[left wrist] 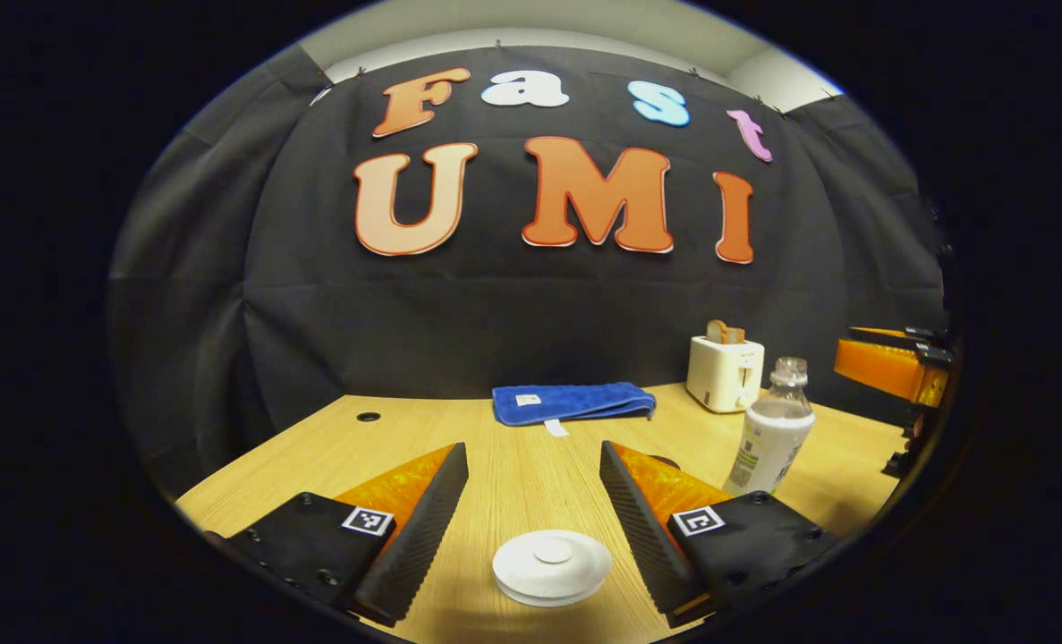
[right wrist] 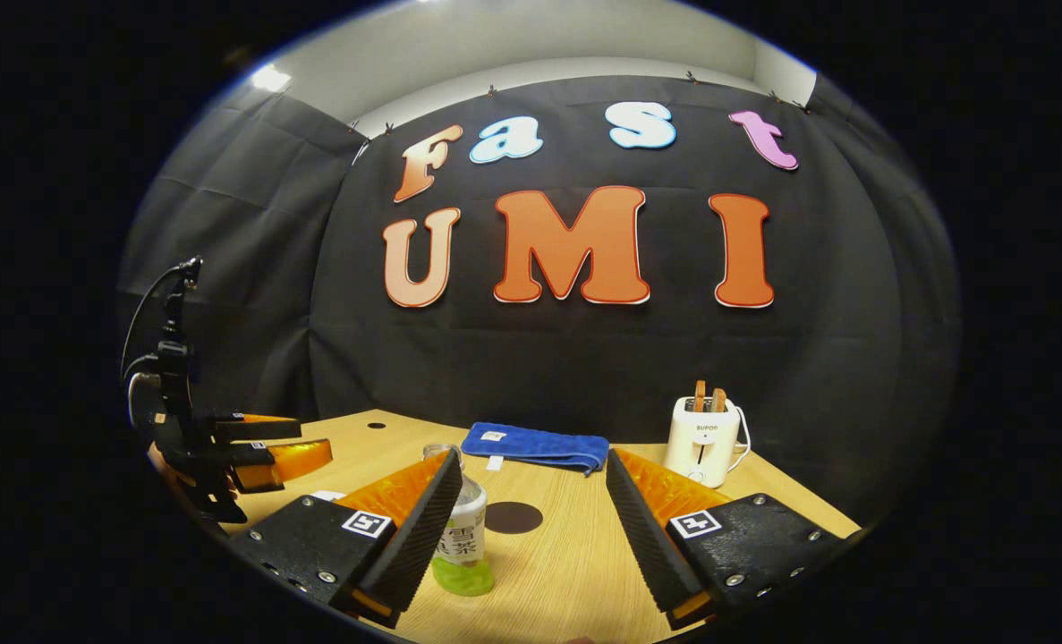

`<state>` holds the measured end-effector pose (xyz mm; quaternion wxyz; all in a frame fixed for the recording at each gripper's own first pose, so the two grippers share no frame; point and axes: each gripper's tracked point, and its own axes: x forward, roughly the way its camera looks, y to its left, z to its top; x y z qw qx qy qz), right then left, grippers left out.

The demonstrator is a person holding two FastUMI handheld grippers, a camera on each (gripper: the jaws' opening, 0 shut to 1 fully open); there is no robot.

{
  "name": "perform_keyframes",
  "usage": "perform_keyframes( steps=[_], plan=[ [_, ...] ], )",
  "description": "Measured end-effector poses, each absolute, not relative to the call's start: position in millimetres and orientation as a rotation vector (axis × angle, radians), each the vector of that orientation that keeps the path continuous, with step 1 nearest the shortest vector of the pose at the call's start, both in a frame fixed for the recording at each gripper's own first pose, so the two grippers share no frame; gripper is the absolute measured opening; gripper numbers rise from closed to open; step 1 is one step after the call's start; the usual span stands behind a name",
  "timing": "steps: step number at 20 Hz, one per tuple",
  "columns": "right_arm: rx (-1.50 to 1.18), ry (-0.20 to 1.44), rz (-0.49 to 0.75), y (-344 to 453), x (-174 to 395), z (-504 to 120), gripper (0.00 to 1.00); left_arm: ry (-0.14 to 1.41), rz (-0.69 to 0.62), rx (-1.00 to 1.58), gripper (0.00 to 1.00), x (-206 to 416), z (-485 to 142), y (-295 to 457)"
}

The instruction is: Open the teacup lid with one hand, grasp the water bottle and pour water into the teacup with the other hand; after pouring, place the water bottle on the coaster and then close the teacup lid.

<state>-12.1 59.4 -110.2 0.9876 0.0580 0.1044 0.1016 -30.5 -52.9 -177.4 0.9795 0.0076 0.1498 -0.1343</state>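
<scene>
Fingers spread wide on the left gripper (left wrist: pixel 533 465), nothing between them but air, and the white teacup lid (left wrist: pixel 552 565) sits on the wooden table (left wrist: pixel 531 465) right below the gap, untouched. Over to its right stands the water bottle (left wrist: pixel 773 429), upright, cap off, with the white toaster (left wrist: pixel 724 371) just behind it and a folded blue cloth (left wrist: pixel 573 402) at the back of the table. At the right edge of that view, an orange slice of the other gripper.

Switch to the right gripper view: the right gripper (right wrist: pixel 535 478) is spread wide too, gripping nothing. The bottle (right wrist: pixel 462 537) stands just beside its left finger, partly hidden behind it; contact I cannot tell. A dark round coaster (right wrist: pixel 513 517) lies on the table between the fingers, near the bottle. The left gripper (right wrist: pixel 267 454) hangs off at the left edge.
</scene>
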Motion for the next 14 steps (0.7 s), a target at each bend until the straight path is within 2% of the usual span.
perform_keyframes(
  steps=[7, 9, 10, 11, 14],
  plan=[
    [0.105, 0.248, 0.225, 66.5, -15.6, -129.7, 0.97, 0.396, -0.32, 0.071, 0.98, -40.4, -230.9, -65.9],
    [0.099, 0.259, 0.228, 68.9, -16.6, -133.9, 0.97, 0.417, -0.323, 0.071, 0.9, -41.5, -238.5, -66.4],
    [0.096, 0.263, 0.228, 68.7, -17.0, -134.6, 0.98, 0.419, -0.317, 0.071, 0.9, -41.2, -240.9, -65.1],
    [0.094, 0.265, 0.23, 69.1, -17.3, -136.8, 0.98, 0.42, -0.318, 0.067, 0.8, -40.7, -241.5, -64.2],
    [0.089, 0.269, 0.235, 71.0, -17.2, -139.9, 0.98, 0.436, -0.327, 0.073, 0.67, -43.0, -247.4, -68.0]
  ],
)
